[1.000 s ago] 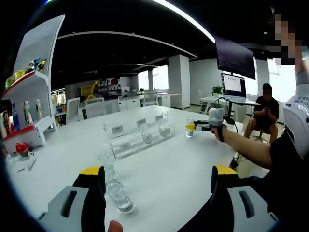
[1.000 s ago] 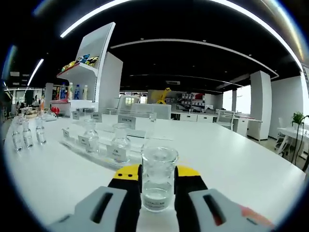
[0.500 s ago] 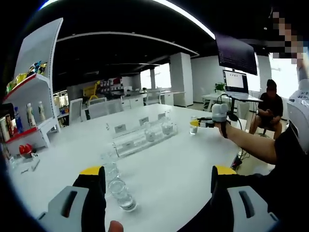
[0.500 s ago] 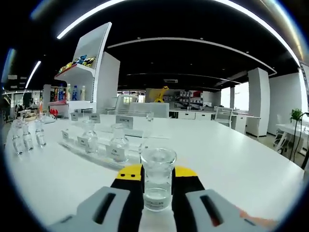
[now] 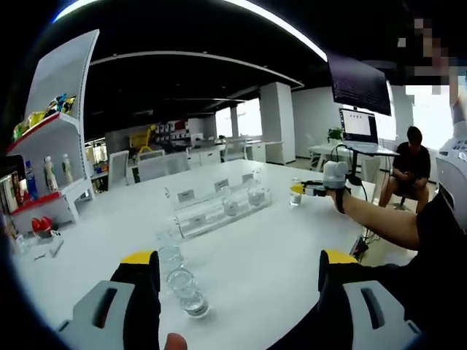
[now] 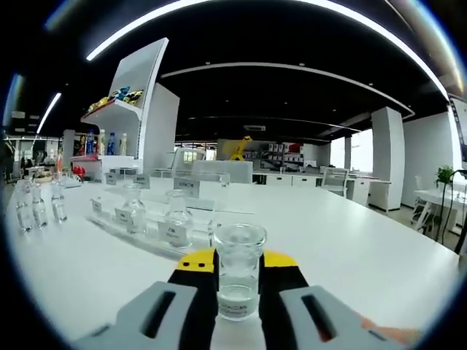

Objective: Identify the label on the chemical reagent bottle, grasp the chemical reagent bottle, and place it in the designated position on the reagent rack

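Right gripper point(image 6: 238, 264): clamping a clear reagent bottle point(image 6: 238, 268) upright between both jaws, above the white table point(image 6: 350, 248).
Left gripper point(image 5: 238, 266): hanging wide apart over the table, gripping nothing.
Reagent rack point(image 6: 149, 219): sitting ahead-left of the held bottle, carrying labelled bottles.
Loose bottles point(image 5: 187, 290): standing near the left jaw.

Open-plan office/demo lab, white table point(image 5: 277, 248), monitor point(image 5: 361, 124), product shelves point(image 5: 44, 146)

Your right gripper point(image 6: 238, 273): clamped on upright bottle point(image 6: 238, 271) | rack point(image 6: 149, 226): beyond bottle, left | table point(image 6: 350, 248): under both
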### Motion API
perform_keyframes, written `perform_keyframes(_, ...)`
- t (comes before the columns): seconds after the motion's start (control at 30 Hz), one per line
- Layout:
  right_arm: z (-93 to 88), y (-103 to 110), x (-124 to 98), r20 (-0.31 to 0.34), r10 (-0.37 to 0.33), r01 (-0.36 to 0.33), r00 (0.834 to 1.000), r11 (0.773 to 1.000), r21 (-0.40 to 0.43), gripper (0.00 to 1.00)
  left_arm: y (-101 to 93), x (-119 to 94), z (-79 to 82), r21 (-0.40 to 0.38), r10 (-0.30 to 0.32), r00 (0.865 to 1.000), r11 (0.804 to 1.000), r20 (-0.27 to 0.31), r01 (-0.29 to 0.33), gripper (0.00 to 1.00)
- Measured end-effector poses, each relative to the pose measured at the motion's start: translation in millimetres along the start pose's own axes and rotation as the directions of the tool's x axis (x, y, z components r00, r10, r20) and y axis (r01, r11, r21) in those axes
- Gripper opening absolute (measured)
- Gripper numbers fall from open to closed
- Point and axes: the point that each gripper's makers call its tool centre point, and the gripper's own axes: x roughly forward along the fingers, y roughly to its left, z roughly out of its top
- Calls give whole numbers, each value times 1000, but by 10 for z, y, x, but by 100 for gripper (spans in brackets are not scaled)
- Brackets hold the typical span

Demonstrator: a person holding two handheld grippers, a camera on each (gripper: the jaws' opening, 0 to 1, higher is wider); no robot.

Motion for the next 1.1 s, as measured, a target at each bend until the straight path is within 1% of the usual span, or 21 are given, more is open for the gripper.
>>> perform_keyframes(0.1, 3, 2, 0, 8, -8, 8, 1000, 1000, -1, 17, 1, -23, -28, 5, 4, 1000, 1000, -5, -4, 89)
perform_keyframes(0.27, 6, 8, 1, 10, -9, 9, 1000, 1000, -2, 17, 77, -7, -87, -9, 20, 1000, 1000, -18, -20, 89)
perform_keyframes(0.43, 5, 12, -3, 10, -13, 13, 1000, 1000, -7, 18, 88, 27, -77, -9, 18, 1000, 1000, -19, -19, 89)
perform_keyframes(0.53, 10, 38, -8, 20, -21, 22, 1000, 999, -33, 19, 78, 43, -77, -9, 13, 1000, 1000, -17, -13, 89)
perform_keyframes(0.67, 16, 13, -7, 21, -33, 34, 999, 999, -29, 19, 83, 39, -104, -7, 14, 1000, 1000, -25, -14, 89)
perform_keyframes(0.77, 14, -25, 8, 24, -37, 38, 999, 999, -17, 20, 117, 24, -124, -9, 25, 999, 1000, -33, -26, 89)
perform_keyframes(0.9, 33, -54, 24, 32, -40, 41, 999, 999, -31, 21, 113, 2, -96, -10, 25, 999, 1000, -23, -25, 89)
perform_keyframes(1.1, 41, -20, 2, -2, -35, 35, 999, 999, -22, 19, 114, -14, -70, 0, 26, 999, 1000, -22, -26, 89)
